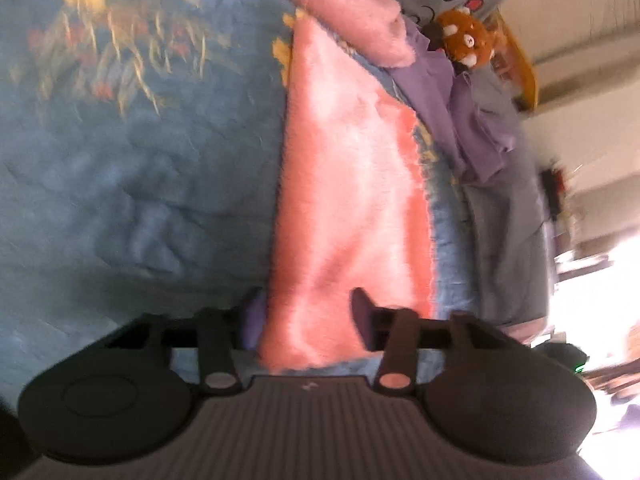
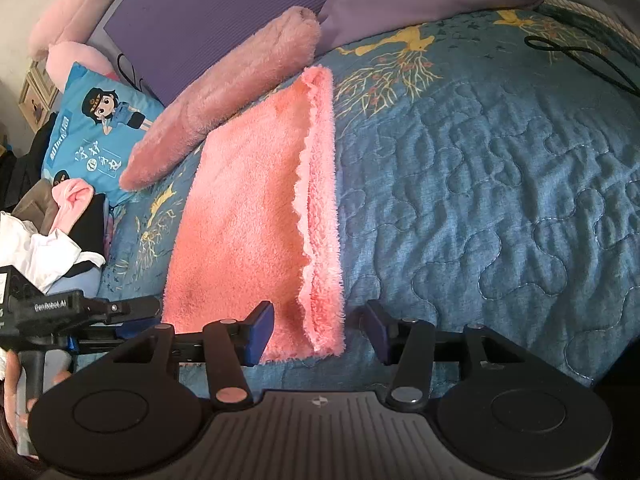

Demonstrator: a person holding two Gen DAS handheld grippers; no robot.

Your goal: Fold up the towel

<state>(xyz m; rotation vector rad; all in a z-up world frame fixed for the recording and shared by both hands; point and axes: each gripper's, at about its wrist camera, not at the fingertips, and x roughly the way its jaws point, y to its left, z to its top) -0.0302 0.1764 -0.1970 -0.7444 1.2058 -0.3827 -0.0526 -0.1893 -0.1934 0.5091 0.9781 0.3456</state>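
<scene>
Fingers of our left gripper seem to pinch the near end of the fluffy pink towel; our right gripper straddles its frayed double edge, fingers apart. Folded narrow, its length runs away from us across the quilted blue bedspread.

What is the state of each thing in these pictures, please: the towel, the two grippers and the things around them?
Pink towel: folded, flat on quilt.
Left gripper: towel's near edge between jaws; grip unclear.
Right gripper: open around towel's near corner.
Blue quilt: spread, wrinkled.
Pink plush piece: lying beside towel's far end.
</scene>
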